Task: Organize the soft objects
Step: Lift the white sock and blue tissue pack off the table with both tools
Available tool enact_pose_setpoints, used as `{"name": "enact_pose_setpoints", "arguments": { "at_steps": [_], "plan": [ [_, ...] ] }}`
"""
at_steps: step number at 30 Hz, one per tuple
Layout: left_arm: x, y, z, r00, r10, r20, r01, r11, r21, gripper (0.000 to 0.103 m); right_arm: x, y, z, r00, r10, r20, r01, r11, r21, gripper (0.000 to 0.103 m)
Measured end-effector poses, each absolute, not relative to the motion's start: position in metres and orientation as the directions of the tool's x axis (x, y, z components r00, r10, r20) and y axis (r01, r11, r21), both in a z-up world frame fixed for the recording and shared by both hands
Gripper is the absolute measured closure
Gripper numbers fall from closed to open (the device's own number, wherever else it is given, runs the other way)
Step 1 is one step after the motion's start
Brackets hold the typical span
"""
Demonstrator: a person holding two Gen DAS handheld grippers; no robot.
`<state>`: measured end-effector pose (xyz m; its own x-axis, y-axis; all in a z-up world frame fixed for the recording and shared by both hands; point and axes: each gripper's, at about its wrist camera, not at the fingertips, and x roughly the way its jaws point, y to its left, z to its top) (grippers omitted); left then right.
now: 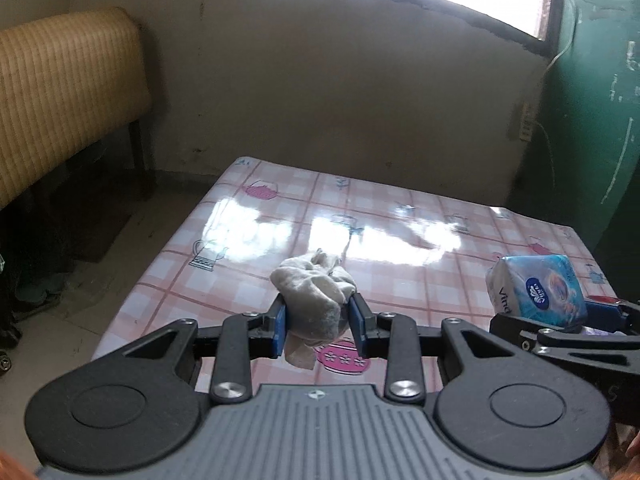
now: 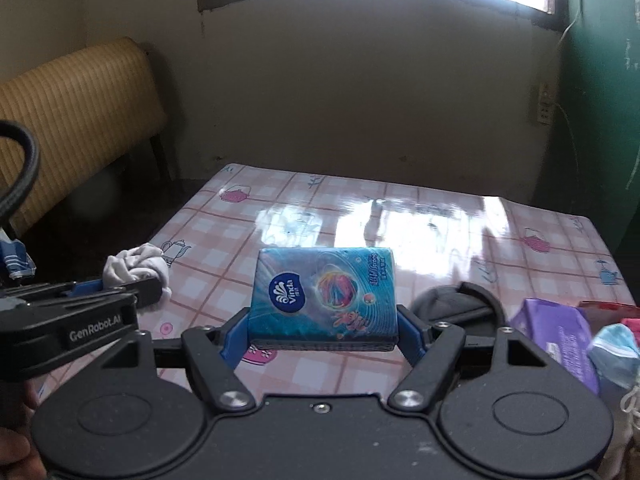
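Note:
My left gripper [image 1: 319, 320] is shut on a crumpled white cloth [image 1: 316, 292] and holds it above the near part of the pink checked table [image 1: 256, 216]. My right gripper [image 2: 323, 330] is shut on a blue Vinda tissue pack [image 2: 324, 292], held flat above the table [image 2: 360, 208]. In the left wrist view the tissue pack [image 1: 536, 286] and the right gripper [image 1: 560, 320] show at the right. In the right wrist view the cloth [image 2: 136, 266] and the left gripper [image 2: 120, 284] show at the left.
A purple pack [image 2: 560, 340], a light blue soft item [image 2: 612, 352], a red item [image 2: 608, 306] and a dark grey round item [image 2: 444, 300] lie at the table's right near corner. A wicker headboard [image 1: 64, 92] stands left, a green door [image 1: 592, 120] right.

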<state>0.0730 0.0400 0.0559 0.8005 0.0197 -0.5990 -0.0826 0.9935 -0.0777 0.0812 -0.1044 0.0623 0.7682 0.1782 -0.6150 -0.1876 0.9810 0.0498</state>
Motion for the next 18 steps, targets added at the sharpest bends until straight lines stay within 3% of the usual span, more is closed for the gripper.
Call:
{"name": "enact_pose_setpoints", "arguments": {
  "at_steps": [18],
  "plan": [
    [0.056,0.003,0.066,0.809,-0.024,-0.588,-0.014,0.998,-0.06,0.069,0.043,-0.143,0.081,0.79,0.152,-0.594,-0.147,0.988,0.057,0.016]
  ]
}}
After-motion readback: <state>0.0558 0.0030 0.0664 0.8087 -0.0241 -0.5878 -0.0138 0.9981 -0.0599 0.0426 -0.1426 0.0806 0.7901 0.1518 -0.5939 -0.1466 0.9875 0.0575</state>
